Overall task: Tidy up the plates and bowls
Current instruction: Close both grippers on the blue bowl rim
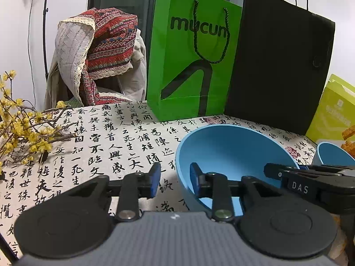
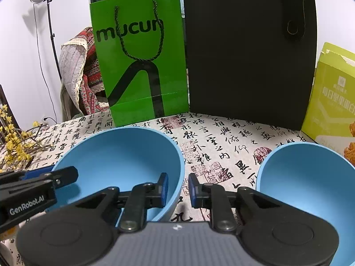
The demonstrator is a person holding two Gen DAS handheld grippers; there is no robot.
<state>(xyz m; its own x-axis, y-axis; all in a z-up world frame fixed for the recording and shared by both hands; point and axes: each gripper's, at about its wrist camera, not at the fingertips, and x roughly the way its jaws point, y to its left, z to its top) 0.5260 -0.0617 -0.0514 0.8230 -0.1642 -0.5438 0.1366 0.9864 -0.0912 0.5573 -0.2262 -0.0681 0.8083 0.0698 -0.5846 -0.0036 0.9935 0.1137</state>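
A large blue bowl [image 1: 233, 153] [image 2: 119, 153] stands on the calligraphy tablecloth. My left gripper [image 1: 175, 180] is open and straddles its left rim, one finger inside and one outside. My right gripper [image 2: 178, 189] is open and straddles its right rim the same way. A second blue bowl [image 2: 308, 184] stands to the right; its rim shows in the left wrist view [image 1: 332, 154]. Each gripper shows in the other's view, the right one [image 1: 310, 177] and the left one [image 2: 37, 184].
A green paper bag [image 1: 190, 57] [image 2: 139, 59] and a black bag [image 1: 279, 66] [image 2: 248, 51] stand behind the bowls. A yellow-green box [image 2: 332, 97] is at the right with fried food [image 2: 350, 148]. Yellow flower branches [image 1: 22, 130] lie at the left. A draped chair [image 1: 99, 53] is behind the table.
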